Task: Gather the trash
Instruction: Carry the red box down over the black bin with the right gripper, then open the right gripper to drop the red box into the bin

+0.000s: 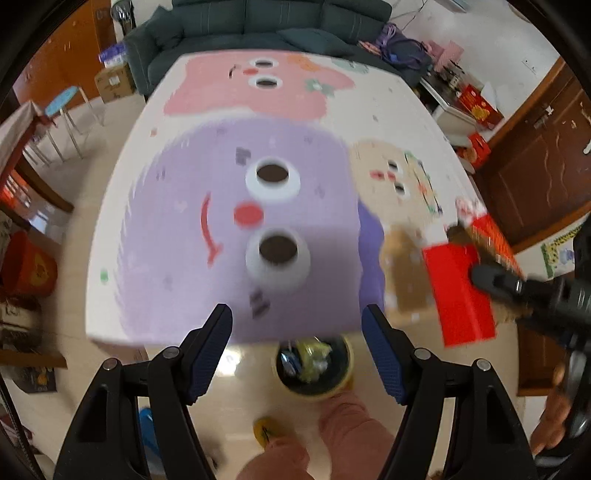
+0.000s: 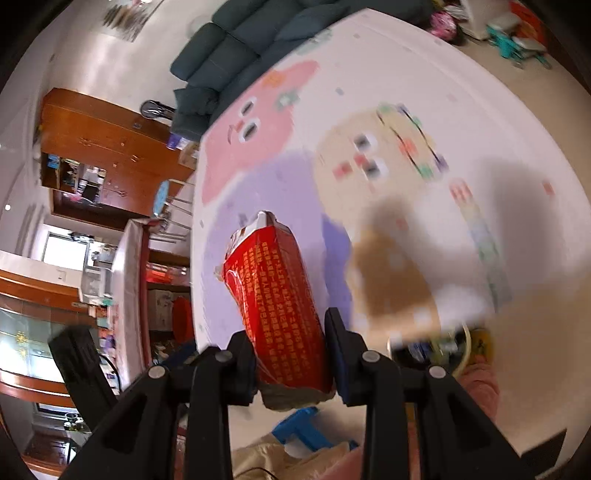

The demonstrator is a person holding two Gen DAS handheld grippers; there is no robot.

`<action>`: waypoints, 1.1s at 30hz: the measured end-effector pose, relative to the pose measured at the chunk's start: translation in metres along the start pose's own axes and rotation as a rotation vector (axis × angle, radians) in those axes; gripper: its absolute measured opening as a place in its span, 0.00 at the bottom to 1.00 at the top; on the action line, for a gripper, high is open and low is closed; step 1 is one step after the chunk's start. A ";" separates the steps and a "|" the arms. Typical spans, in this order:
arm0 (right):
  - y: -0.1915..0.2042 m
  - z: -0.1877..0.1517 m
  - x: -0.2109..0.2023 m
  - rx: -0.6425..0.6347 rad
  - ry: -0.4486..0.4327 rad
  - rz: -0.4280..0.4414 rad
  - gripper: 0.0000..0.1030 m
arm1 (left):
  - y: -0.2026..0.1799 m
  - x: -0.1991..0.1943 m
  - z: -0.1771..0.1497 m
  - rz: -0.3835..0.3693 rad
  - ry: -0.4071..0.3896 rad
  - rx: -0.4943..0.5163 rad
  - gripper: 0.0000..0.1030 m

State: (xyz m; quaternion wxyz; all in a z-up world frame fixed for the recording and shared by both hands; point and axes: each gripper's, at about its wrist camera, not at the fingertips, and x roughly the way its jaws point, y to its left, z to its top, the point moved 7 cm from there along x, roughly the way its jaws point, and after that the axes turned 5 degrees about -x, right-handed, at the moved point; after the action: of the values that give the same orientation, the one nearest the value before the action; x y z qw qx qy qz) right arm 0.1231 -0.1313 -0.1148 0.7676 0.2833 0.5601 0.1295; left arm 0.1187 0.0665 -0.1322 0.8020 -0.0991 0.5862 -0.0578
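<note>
My right gripper [image 2: 291, 332] is shut on a red packet [image 2: 275, 291] with gold print and holds it above the near edge of the cartoon-print table [image 2: 480, 92]. In the left wrist view the same red packet [image 1: 458, 291] hangs at the right, off the table edge, with the right gripper [image 1: 480, 275] on it. My left gripper [image 1: 297, 321] is open and empty over the near table edge. A yellow-rimmed trash bin [image 1: 314, 365] with wrappers inside stands on the floor below, between the left fingers. The bin also shows in the right wrist view [image 2: 439, 350].
A table with a pink, purple and beige cartoon cloth [image 1: 184, 277] fills the middle. A dark sofa [image 1: 258, 22] stands behind it. Red boxes [image 1: 480, 107] and a wooden door [image 1: 546, 155] are at the right. The person's legs in pink trousers [image 1: 343, 424] are by the bin.
</note>
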 end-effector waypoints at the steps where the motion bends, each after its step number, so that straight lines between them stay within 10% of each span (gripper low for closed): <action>1: -0.002 -0.013 -0.002 -0.007 0.001 -0.014 0.30 | 0.001 0.000 -0.009 -0.013 0.016 -0.009 0.68; 14: -0.078 -0.141 0.012 0.026 0.044 -0.167 0.30 | -0.007 0.027 -0.101 0.012 0.000 -0.012 0.69; 33: -0.215 -0.164 0.174 0.079 0.073 -0.218 0.34 | 0.014 0.211 -0.145 0.144 0.016 -0.048 0.70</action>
State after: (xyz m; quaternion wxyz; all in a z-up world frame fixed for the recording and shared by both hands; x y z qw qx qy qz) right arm 0.0034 -0.1674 -0.4108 0.7446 0.2458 0.6197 0.0335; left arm 0.0444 0.0230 -0.3737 0.7967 -0.0755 0.5995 0.0136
